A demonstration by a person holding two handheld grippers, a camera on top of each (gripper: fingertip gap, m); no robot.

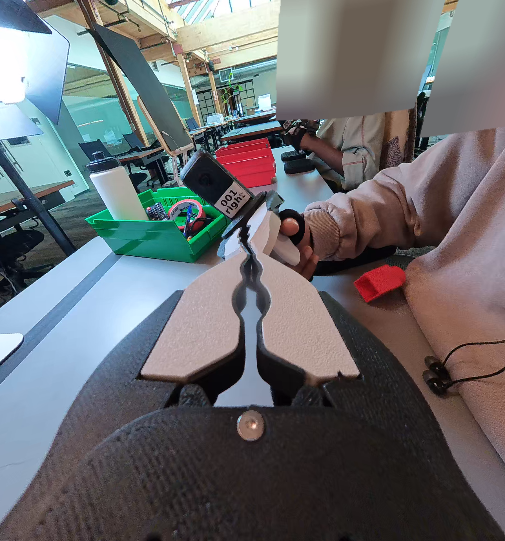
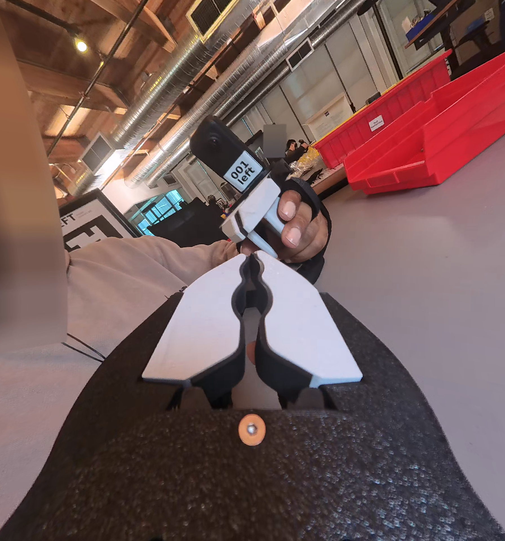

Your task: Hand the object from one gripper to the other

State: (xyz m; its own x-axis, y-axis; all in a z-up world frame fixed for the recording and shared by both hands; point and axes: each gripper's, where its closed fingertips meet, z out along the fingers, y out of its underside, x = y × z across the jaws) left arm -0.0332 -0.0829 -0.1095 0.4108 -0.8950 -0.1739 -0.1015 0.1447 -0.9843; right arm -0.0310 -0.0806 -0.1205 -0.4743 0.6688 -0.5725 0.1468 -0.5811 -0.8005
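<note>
- Two hand-held grippers meet nose to nose over a grey table (image 1: 69,322), their tips almost touching.
- Left gripper (image 1: 250,263): the white fingers are drawn together, with only a thin wavy slit between the dark pads, and I see nothing clamped in them.
- Right gripper (image 2: 251,257): it is closed the same way, tips meeting, and nothing shows between the pads.
- One red plastic piece (image 1: 380,281) lies on the table just beside the person's pale sleeve (image 1: 421,205), to the right of both grippers and held by neither.
- Right hand (image 1: 298,234) wraps its gripper's white handle; the left hand (image 2: 301,231) does likewise on the other.
- Behind the grippers sits a green bin (image 1: 157,237) holding a white bottle (image 1: 116,193) and a red tape roll (image 1: 187,213).
- Several red bins (image 2: 421,146) stand farther along the table.
</note>
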